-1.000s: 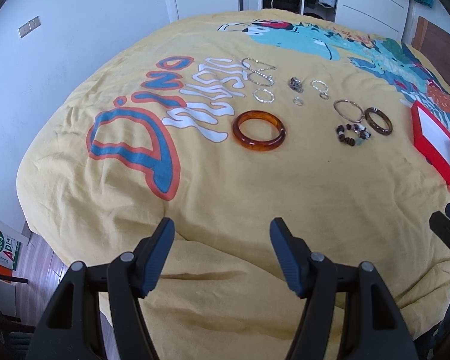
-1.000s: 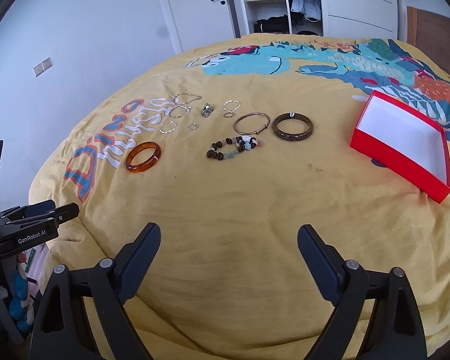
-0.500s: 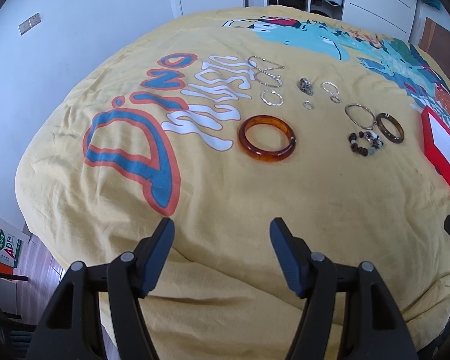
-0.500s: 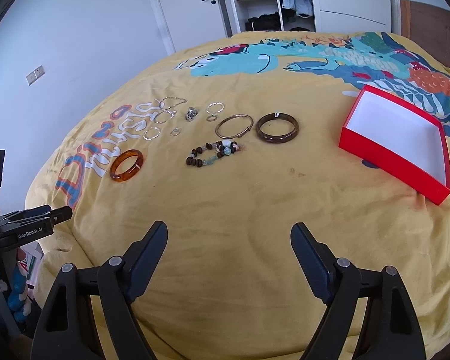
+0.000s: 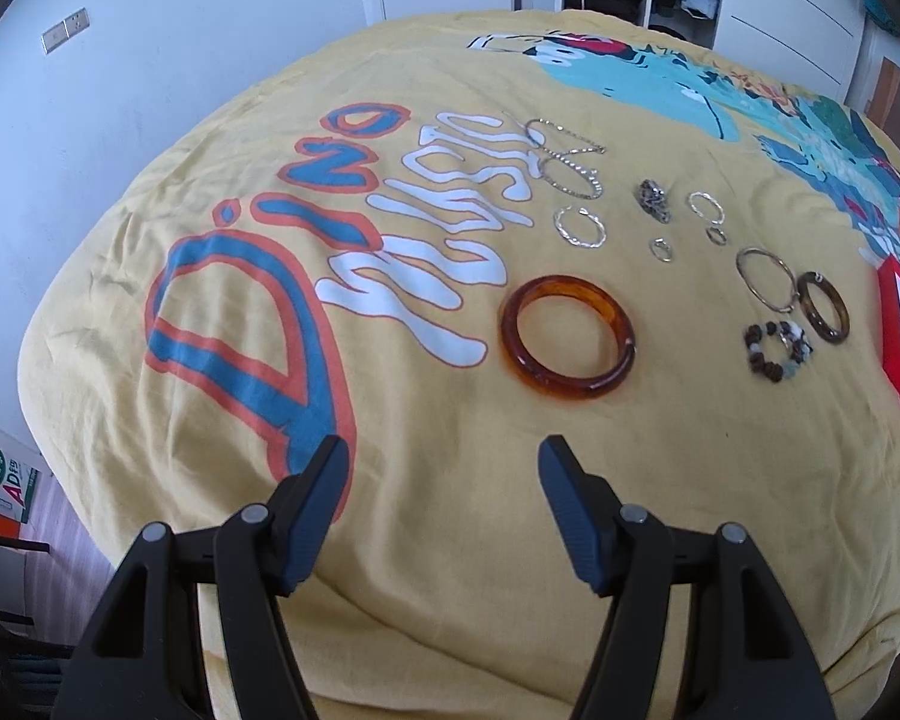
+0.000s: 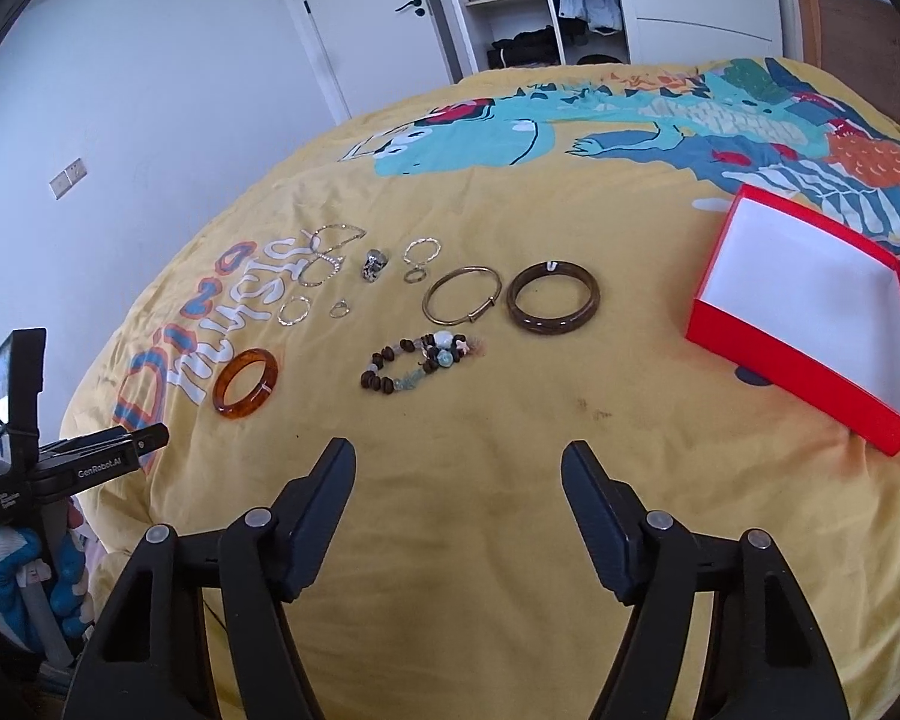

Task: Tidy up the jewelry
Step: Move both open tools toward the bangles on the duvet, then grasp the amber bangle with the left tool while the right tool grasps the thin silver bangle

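Note:
Jewelry lies spread on a yellow printed bedspread. An amber bangle lies just ahead of my open, empty left gripper; it also shows in the right wrist view. A beaded bracelet, a thin metal bangle and a dark brown bangle lie ahead of my open, empty right gripper. Small silver rings, a chain and a dark charm lie farther back. An open, empty red box with a white inside sits at the right.
The bed drops off at its left edge toward a wooden floor. A white wall, a door and an open wardrobe stand behind the bed. The left hand-held gripper body shows at the left of the right wrist view.
Both grippers have moved forward over the bed toward the jewelry, which looks larger now. The right gripper's jaws have narrowed a little. Nothing was picked up.

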A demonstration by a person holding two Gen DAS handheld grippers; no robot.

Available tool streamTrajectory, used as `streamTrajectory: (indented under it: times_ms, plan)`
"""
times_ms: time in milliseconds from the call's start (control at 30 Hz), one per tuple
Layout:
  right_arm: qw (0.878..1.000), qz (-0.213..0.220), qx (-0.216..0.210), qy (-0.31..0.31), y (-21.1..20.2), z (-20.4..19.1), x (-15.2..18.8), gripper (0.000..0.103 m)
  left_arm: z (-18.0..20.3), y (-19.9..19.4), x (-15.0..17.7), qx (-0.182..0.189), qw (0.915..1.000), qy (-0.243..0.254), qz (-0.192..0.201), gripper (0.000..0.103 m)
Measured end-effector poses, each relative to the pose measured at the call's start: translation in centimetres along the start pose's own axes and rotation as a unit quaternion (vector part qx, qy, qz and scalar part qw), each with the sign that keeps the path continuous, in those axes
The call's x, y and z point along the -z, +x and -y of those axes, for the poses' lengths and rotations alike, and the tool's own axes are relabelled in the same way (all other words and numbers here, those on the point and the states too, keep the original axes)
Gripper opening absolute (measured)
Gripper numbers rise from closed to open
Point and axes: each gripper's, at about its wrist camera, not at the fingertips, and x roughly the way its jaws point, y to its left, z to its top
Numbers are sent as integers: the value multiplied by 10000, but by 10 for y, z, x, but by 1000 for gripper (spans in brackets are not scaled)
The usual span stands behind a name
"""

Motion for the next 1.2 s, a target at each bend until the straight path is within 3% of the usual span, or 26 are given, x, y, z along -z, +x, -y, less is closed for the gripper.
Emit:
streamTrajectory:
  times_ms: [700, 1200]
  plan:
    - [9988, -387, -286, 3, 74, -6, -32, 58, 0, 57, -42, 49, 9991, -363, -190, 63]
    - [9966, -457, -424, 541, 130, 11, -78, 39, 0, 81, -49, 148, 9984, -433, -333, 63]
